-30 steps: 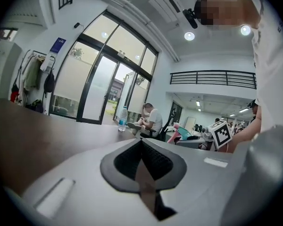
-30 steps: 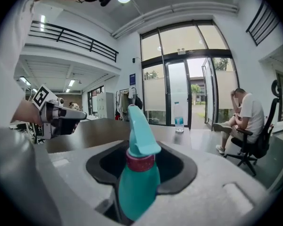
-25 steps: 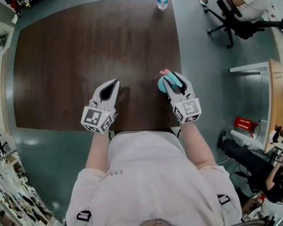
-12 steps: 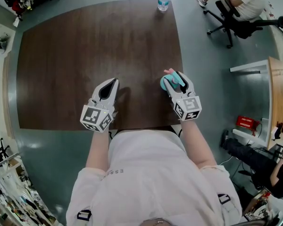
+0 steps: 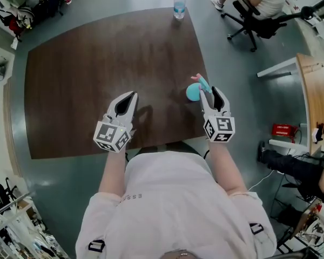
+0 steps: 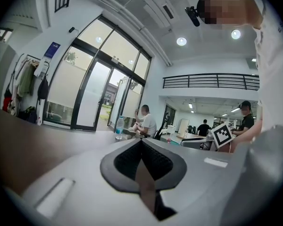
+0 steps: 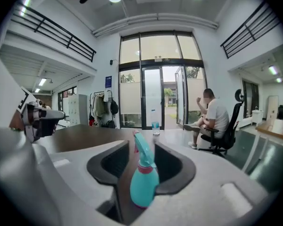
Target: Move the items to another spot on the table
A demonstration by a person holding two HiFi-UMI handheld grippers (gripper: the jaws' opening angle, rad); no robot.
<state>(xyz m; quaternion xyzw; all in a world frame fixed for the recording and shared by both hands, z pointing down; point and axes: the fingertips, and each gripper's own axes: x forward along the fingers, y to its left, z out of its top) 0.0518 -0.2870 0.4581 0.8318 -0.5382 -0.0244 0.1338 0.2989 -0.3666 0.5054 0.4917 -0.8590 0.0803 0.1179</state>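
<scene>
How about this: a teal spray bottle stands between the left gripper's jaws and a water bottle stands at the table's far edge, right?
Wrong side. The teal spray bottle stands between the jaws of the right gripper, which have just been closing a little; the right gripper view shows it. The left gripper has its jaws together, empty. The water bottle does stand at the table's far edge.

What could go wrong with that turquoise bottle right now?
The spray bottle stands close to the table's right edge, so a nudge could send it off. The right tool has just been closing its jaws with the bottle ungripped between their tips; a jaw might catch and tip it.
</scene>
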